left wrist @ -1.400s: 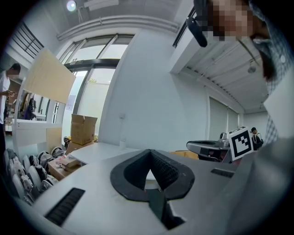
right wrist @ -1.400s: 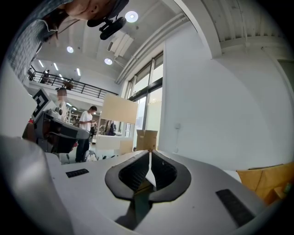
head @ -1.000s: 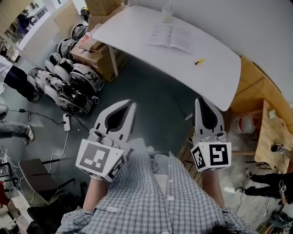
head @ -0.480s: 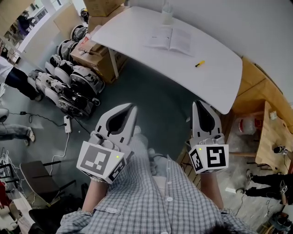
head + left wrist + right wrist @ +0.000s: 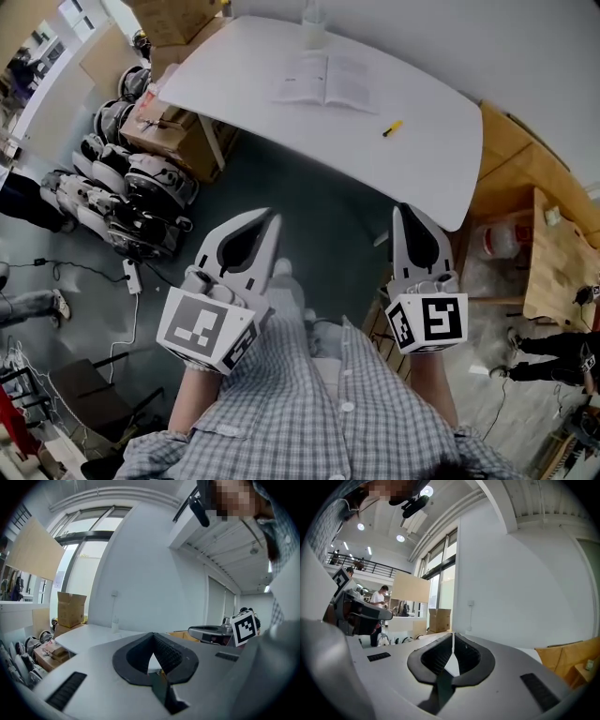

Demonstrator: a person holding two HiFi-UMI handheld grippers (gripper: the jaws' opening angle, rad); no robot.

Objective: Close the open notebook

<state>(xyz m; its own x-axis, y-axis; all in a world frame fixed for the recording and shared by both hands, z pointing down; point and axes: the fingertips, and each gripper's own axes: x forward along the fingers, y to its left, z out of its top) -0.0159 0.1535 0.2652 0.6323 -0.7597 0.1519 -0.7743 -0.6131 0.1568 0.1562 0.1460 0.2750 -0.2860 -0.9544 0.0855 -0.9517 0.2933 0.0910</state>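
A grey-green floor (image 5: 323, 202) fills most of the head view. Across the top of that view stands a white tabletop (image 5: 431, 159) with rounded corners. Below it, at the bottom edge, is the person's checked shirt (image 5: 309, 412). Left of the tabletop, cardboard boxes (image 5: 159, 131) are stacked beside a row of black-and-white machines (image 5: 127, 192) on the floor. Pale wooden furniture (image 5: 553, 272) stands at the right.

The left gripper (image 5: 271, 216) and the right gripper (image 5: 404, 207) are held side by side just ahead of the shirt, over the floor, both pointing toward the tabletop. Each carries a cube of black-and-white square markers, with no readable lettering. In the left gripper view its tips (image 5: 153, 633) are pressed together with nothing between them. In the right gripper view its tips (image 5: 453, 633) are likewise closed and empty.

The open notebook (image 5: 323, 80) lies flat on the far side of the tabletop, well apart from both grippers and ahead of them. Its pages carry faint print that is too small to read. A clear bottle (image 5: 312, 21) stands just behind it at the far edge. A small yellow pen (image 5: 392, 128) lies to the notebook's right, nearer the grippers.
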